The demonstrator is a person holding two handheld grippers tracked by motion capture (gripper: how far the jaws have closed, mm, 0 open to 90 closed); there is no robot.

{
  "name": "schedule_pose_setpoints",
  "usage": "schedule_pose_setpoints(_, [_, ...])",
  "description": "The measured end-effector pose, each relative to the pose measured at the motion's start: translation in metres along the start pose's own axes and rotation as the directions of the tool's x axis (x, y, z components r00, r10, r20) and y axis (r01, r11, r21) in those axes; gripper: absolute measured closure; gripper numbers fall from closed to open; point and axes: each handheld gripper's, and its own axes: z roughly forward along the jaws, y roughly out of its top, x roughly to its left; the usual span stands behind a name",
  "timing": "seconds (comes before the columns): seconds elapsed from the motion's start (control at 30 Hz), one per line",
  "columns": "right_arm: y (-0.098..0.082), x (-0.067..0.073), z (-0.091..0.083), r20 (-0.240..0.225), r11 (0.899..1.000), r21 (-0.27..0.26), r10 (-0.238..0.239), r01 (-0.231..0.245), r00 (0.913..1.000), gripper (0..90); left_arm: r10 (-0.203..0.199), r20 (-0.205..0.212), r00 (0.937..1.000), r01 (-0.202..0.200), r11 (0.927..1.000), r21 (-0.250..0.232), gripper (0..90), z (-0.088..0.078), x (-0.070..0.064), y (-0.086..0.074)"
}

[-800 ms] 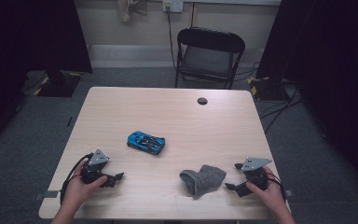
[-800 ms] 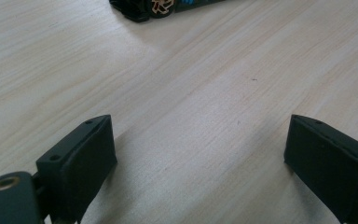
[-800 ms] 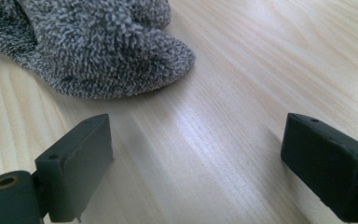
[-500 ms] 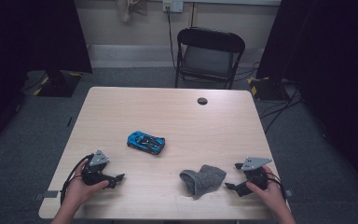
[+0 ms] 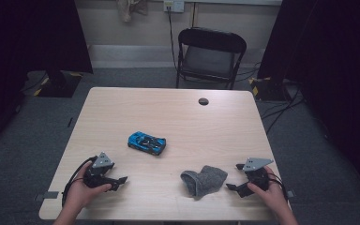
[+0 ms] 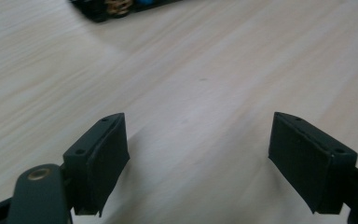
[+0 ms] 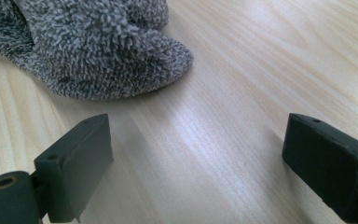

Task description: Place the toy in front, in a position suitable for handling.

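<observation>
The grey sock [image 5: 204,180] lies just at nine o'clock of the right gripper [image 5: 236,177] (nearer hand), its fingers wide open, empty; the left gripper [image 5: 118,180] likewise.

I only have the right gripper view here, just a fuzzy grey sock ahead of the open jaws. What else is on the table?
Observer: In the high view a blue toy car sits near the table's middle, apart from the grey sock.
Operator: Where is the other gripper?
Observer: The left gripper rests near the front left corner of the table, held in the person's left hand.
Operator: Is it holding anything?
Observer: No. The left gripper view shows its jaws apart with bare wood between them, and the car's edge at the top of that picture.
Operator: Anything farther back?
Observer: A small dark round disc lies near the far edge.
</observation>
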Motion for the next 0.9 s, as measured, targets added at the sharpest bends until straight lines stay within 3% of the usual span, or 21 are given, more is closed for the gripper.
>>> schedule_pose_setpoints(0.23, [0.0, 0.0, 0.0, -0.003, 1.0, 0.002, -0.001, 0.001, 1.0, 7.2, 0.079, 0.069, 0.9945, -0.079, 0.9969, -0.001, 18.8, 0.006, -0.027, 0.021])
schedule_pose_setpoints(0.33, [0.0, 0.0, 0.0, -0.002, 1.0, 0.002, -0.001, 0.001, 1.0, 7.1, 0.089, 0.09, 0.9919, -0.089, 0.996, -0.007, 18.7, 0.009, -0.035, 0.028])
schedule_pose_setpoints(0.57, [0.0, 0.0, 0.0, -0.002, 1.0, 0.003, -0.001, 0.001, 1.0, 7.1, 0.124, 0.149, 0.981, -0.123, 0.9922, -0.019, 18.0, 0.015, -0.054, 0.043])
schedule_pose_setpoints(0.63, [0.0, -0.001, 0.0, -0.003, 1.0, 0.0, -0.002, 0.002, 1.0, 7.1, 0.147, 0.176, 0.9733, -0.145, 0.9891, -0.029, 18.0, 0.018, -0.065, 0.051])
schedule_pose_setpoints(0.9, [0.0, -0.001, 0.001, -0.003, 1.0, 0.0, -0.002, 0.002, 1.0, 7.0, 0.173, 0.212, 0.9618, -0.169, 0.9849, -0.036, 17.5, 0.026, -0.079, 0.064])
